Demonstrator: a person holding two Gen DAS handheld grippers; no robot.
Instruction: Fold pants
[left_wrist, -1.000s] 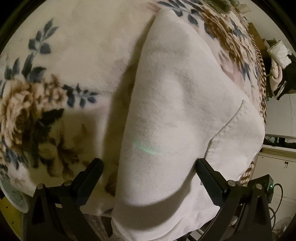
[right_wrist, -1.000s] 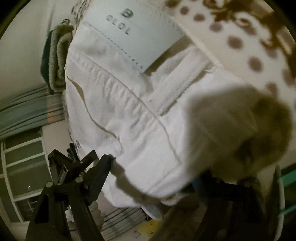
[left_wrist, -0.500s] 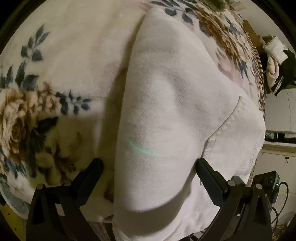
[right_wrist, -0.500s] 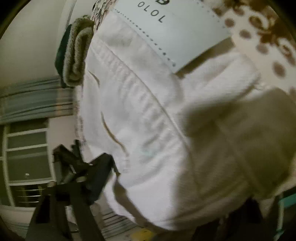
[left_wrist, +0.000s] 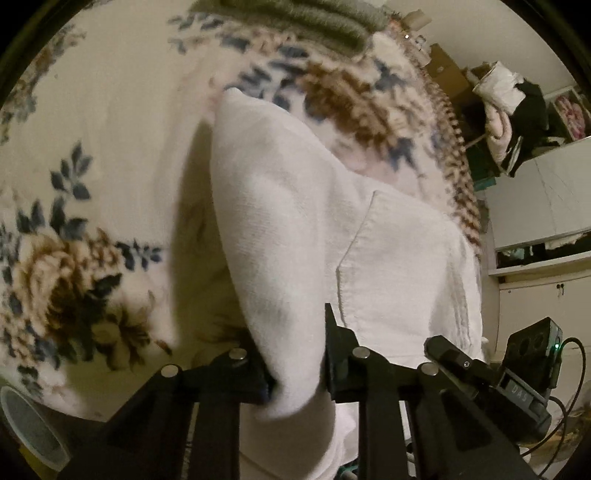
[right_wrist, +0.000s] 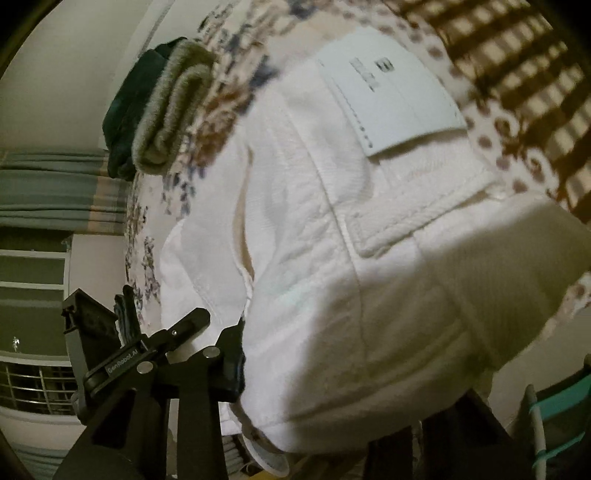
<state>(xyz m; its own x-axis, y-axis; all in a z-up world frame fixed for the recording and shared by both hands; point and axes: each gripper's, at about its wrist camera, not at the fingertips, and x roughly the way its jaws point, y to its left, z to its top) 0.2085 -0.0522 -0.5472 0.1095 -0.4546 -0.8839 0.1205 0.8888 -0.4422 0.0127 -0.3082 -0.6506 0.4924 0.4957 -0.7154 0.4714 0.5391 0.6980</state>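
Left claw (left_wrist: 295, 363) closing, pinching white pants (left_wrist: 306, 229); floral blanket (left_wrist: 92, 155) beneath, grey curtain (right_wrist: 44, 188) behind.

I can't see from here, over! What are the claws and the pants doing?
Left claw closing, pinching white pants. Right claw closing, pants bunched between its fingers. Folded towel farther up the blanket, not blocking.

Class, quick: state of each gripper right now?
Left gripper: closing, pinching the white pants.
Right gripper: closing around the pants' waistband; grip cannot be told.
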